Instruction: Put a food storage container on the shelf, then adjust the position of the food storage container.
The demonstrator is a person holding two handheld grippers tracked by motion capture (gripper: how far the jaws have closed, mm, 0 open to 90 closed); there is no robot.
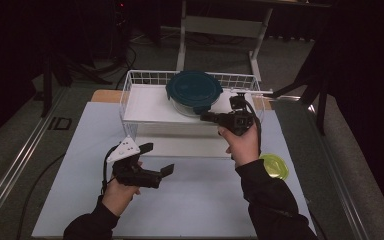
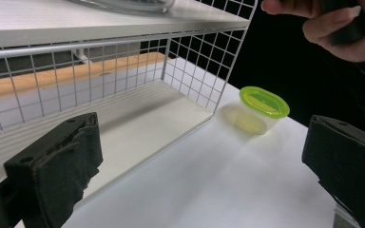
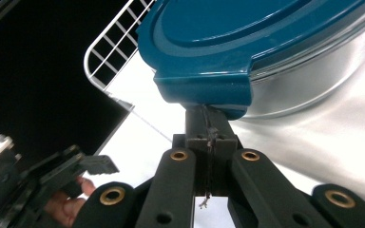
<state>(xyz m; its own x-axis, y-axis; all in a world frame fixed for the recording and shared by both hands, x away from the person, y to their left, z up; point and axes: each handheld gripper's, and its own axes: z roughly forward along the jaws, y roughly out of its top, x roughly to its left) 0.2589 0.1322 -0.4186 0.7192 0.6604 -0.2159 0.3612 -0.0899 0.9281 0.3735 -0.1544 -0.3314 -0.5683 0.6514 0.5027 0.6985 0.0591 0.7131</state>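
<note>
Teal-lidded container, latch touching closed fingers

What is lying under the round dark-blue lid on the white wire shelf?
Under the round dark-blue lid is a clear glass bowl, standing on the upper board of the white wire shelf. The lid covers the bowl's inside, so its contents cannot be seen.

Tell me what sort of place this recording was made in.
Probably a lab or studio set up for recording, not a home: a white work table against dark curtains, a metal rail along its side, and staged props, a wire shelf and a blue-lidded glass container.
</note>
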